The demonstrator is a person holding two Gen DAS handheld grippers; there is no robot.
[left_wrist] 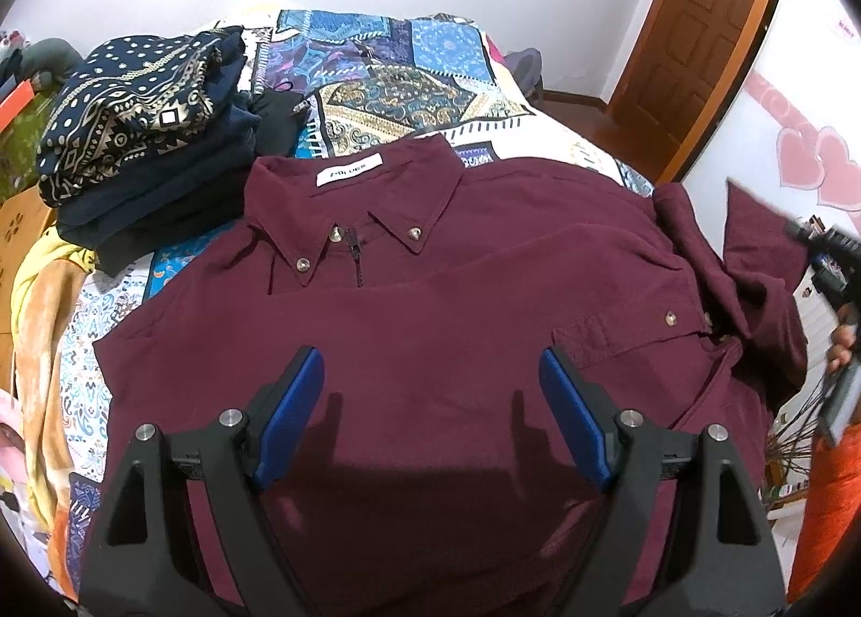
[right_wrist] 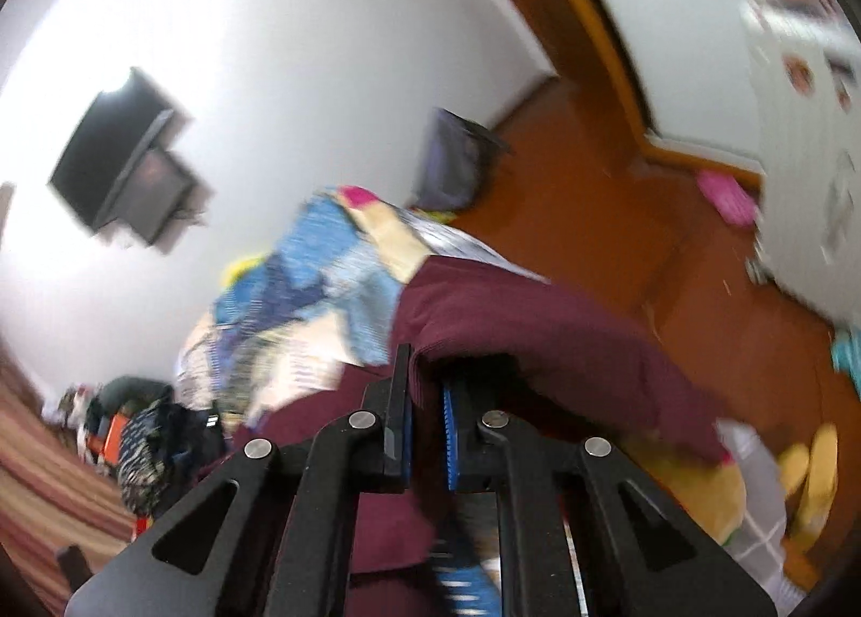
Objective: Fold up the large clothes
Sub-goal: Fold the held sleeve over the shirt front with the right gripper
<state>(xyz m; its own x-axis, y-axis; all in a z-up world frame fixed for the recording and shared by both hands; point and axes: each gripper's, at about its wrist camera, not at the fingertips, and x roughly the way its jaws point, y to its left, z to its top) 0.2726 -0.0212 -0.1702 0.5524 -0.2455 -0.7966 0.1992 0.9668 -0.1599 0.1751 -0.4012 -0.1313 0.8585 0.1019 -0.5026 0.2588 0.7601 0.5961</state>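
— So, where's the shirt?

— The maroon shirt (left_wrist: 430,305) lies front up on the patterned bedspread (left_wrist: 409,89), collar buttoned, white label showing. My left gripper (left_wrist: 430,418) hangs over its lower front with the blue pads spread wide, nothing between them.

— And your other hand?

— My right gripper (right_wrist: 428,434) is pinched on a fold of the maroon shirt (right_wrist: 538,326); the cloth drapes over the fingertips and lifts off the bed. That view is tilted and blurred. From the left camera I see the right gripper (left_wrist: 828,261) at the far right edge, beside the raised sleeve (left_wrist: 753,251).

— Anything else on the bed?

— A stack of folded clothes (left_wrist: 140,132), dark navy with a printed piece on top, sits just beside the collar.
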